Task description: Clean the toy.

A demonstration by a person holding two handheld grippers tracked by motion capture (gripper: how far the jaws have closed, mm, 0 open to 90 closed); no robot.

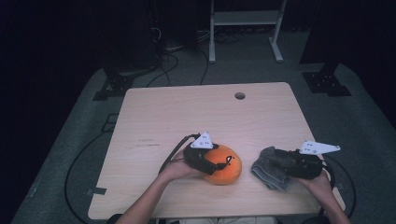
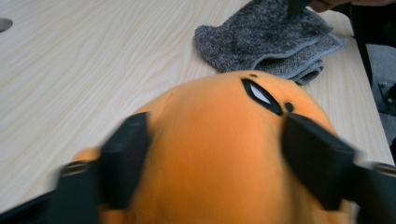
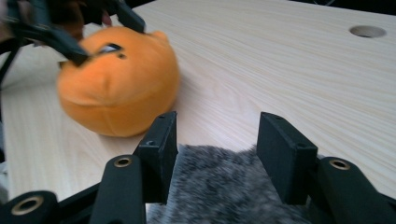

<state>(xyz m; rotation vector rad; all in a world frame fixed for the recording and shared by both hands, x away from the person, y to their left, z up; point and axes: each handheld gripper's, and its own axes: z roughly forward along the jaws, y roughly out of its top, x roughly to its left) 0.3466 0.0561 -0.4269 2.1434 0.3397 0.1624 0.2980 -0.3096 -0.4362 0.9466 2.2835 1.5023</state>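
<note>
My left gripper (image 1: pixel 215 164) has its jaws straddling the orange plush toy (image 1: pixel 224 164) near the table (image 1: pixel 187 112) front edge, pressing its sides. My right gripper (image 1: pixel 280 161) sits spread over the grey towel (image 1: pixel 271 175), just right of it.

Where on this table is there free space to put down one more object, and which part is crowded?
The far half of the table, from the round hole back to the left edge, is bare. A narrow bare strip also runs between the orange plush toy and the grey towel. The near edge is crowded: both hands, the toy and the towel.
</note>
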